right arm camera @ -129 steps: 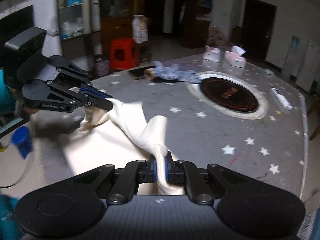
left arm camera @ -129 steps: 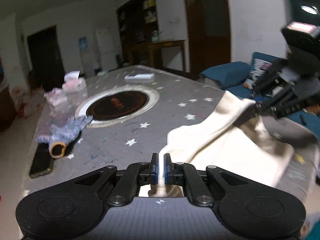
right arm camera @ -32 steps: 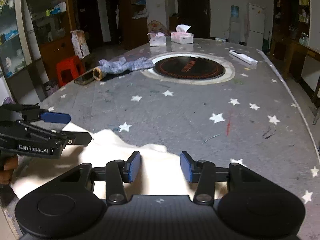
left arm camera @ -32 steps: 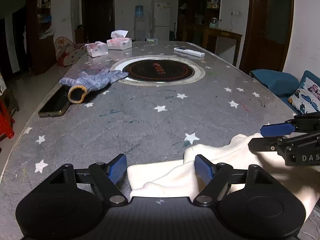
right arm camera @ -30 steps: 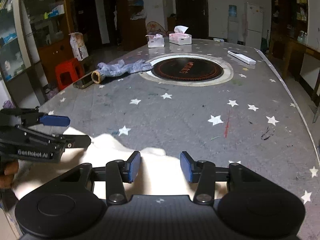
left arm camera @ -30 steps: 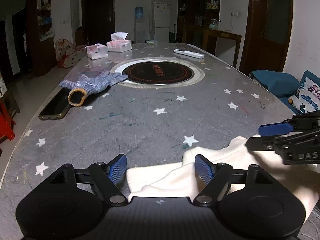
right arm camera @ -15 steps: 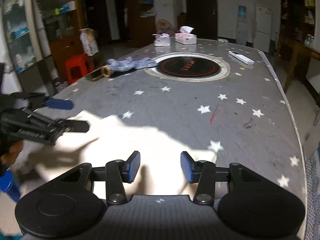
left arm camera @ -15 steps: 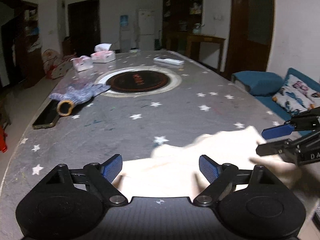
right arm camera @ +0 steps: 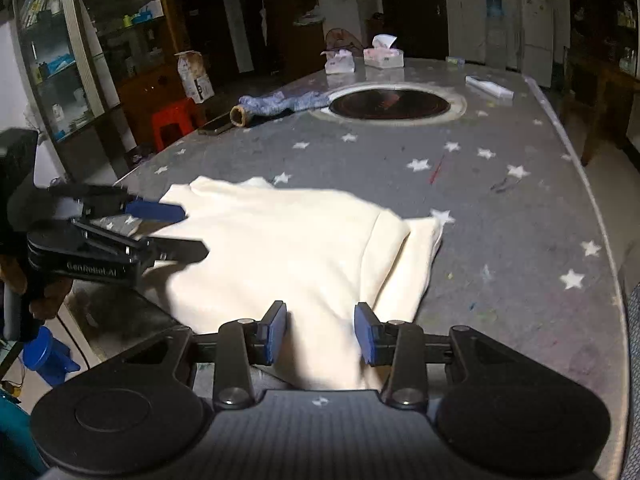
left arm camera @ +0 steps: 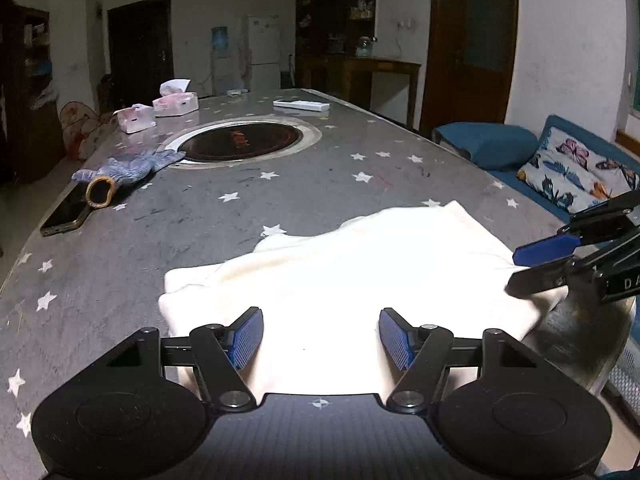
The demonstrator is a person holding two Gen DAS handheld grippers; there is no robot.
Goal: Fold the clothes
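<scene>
Since four seconds back, released: both tools then clamped on lifted cream cloth, now spread apart with the cream garment [left arm camera: 360, 280] lying flat at the near end of the star-patterned desk [left arm camera: 280, 200]. Left tool [left arm camera: 321, 338] with blue pads wide apart, garment beneath and between them, nothing gripped. Right tool [right arm camera: 321, 334] likewise parted over the garment's near edge, pads not pinching the cloth. From the left wrist view: right tool [left arm camera: 536, 264] entering from the right, open over the garment's corner; blue sofa [left arm camera: 492, 144] with a butterfly cushion [left arm camera: 576, 172] beyond the desk edge. From the right wrist view only: left tool [right arm camera: 176, 228] at the garment's left side, the holding hand [right arm camera: 44, 300] partly visible, a red stool [right arm camera: 172, 120] and glass cabinet [right arm camera: 60, 60] behind, plus a folded layer on the garment's right side [right arm camera: 404, 260]. Common to both: round inset hob [left arm camera: 240, 142], grey-blue glove [left arm camera: 124, 170], phone [left arm camera: 66, 212], tissue boxes [left arm camera: 176, 102], white remote [left arm camera: 302, 105]. Garment's nearest edge hidden under each tool body; type of garment hard to make out; left tool blurred in the right wrist view.
</scene>
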